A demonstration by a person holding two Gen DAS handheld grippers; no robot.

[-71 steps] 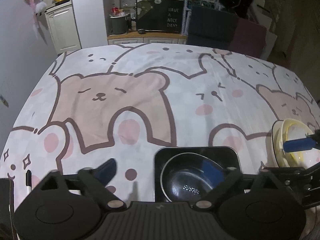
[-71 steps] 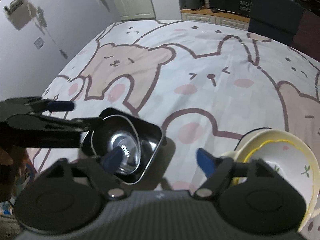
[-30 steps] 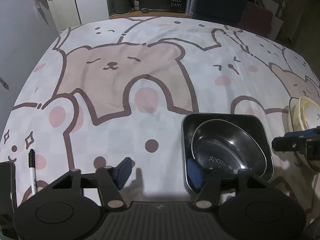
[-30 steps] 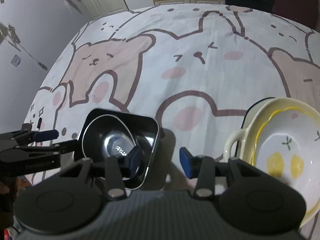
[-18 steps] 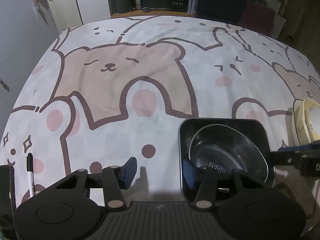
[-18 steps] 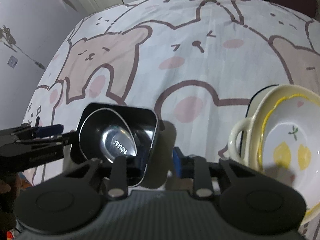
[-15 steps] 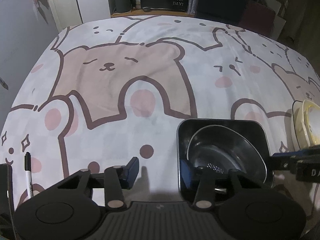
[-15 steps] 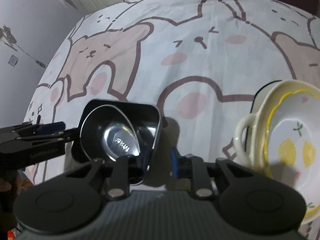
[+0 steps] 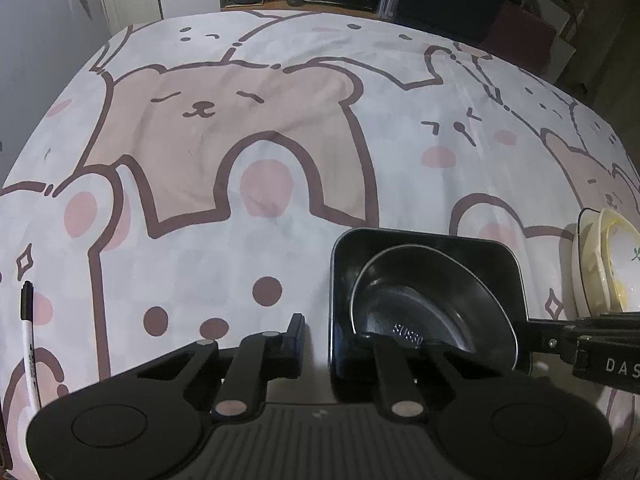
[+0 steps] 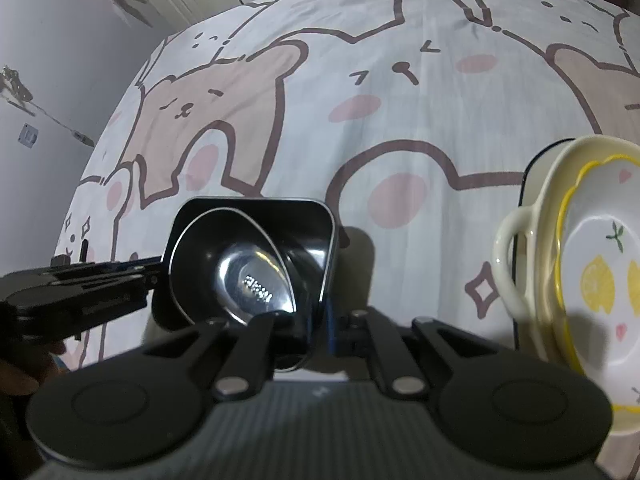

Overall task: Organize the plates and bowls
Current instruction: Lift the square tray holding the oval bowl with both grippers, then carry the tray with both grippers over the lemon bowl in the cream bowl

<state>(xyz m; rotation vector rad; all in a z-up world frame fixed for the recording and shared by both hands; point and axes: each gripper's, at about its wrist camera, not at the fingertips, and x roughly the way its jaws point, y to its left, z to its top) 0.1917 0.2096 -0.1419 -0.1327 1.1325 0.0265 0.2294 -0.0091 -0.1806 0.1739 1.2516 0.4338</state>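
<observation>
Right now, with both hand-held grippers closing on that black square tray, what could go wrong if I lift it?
1. The round steel bowl lies loose and tilted inside the black square tray; an uneven lift could slide it out.
2. The left hand-held gripper and right hand-held gripper are closing on thin opposite walls, so either hold could slip.
3. The stacked cream ceramic dishes sit close by and could be bumped.

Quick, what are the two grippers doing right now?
Left gripper: closing on the black tray's wall.
Right gripper: closing on the tray's other wall.
</observation>
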